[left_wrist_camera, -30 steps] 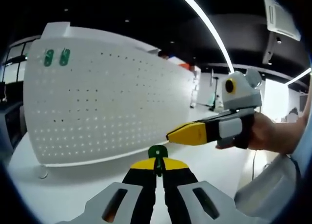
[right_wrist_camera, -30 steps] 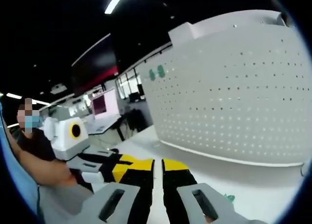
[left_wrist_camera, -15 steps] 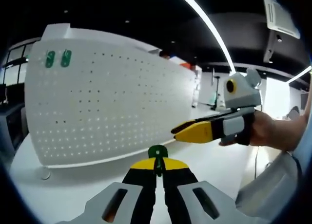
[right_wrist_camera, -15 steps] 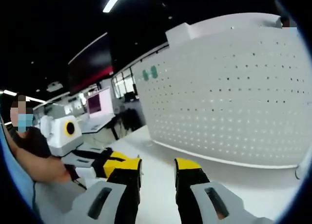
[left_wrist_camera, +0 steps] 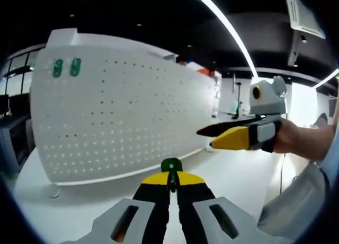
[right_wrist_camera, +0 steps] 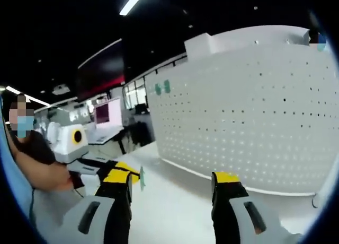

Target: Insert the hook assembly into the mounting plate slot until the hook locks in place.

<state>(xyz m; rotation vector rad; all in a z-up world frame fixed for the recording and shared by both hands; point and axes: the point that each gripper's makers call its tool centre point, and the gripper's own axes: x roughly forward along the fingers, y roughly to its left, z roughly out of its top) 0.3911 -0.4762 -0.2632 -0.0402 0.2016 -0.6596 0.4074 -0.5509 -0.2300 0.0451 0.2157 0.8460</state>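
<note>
Closed tightly together, the jaws of the left gripper (left_wrist_camera: 170,184) in the left gripper view hold a small green hook (left_wrist_camera: 171,166) between their yellow tips; the round green head of the hook stands up just above the tips. Beyond them a large white pegboard (left_wrist_camera: 122,111) stands upright on a white table (left_wrist_camera: 233,175), and two green hooks (left_wrist_camera: 67,67) sit side by side near its upper left corner. From the right side the right gripper (left_wrist_camera: 214,137) comes into this view, held by a hand (left_wrist_camera: 291,138); its dark and yellow jaws are spread apart and hold nothing, and they hang above the table, apart from the board.

In the right gripper view the two jaws of the right gripper (right_wrist_camera: 172,183) stand wide, with only white table (right_wrist_camera: 169,212) between them. The pegboard (right_wrist_camera: 249,111) rises on the right, with the two green hooks (right_wrist_camera: 162,87) high on its left part. On the left the left gripper (right_wrist_camera: 126,172) shows low beside the left jaw, with a bit of the green hook (right_wrist_camera: 141,177) at its yellow tip. A person sits behind it.
</note>
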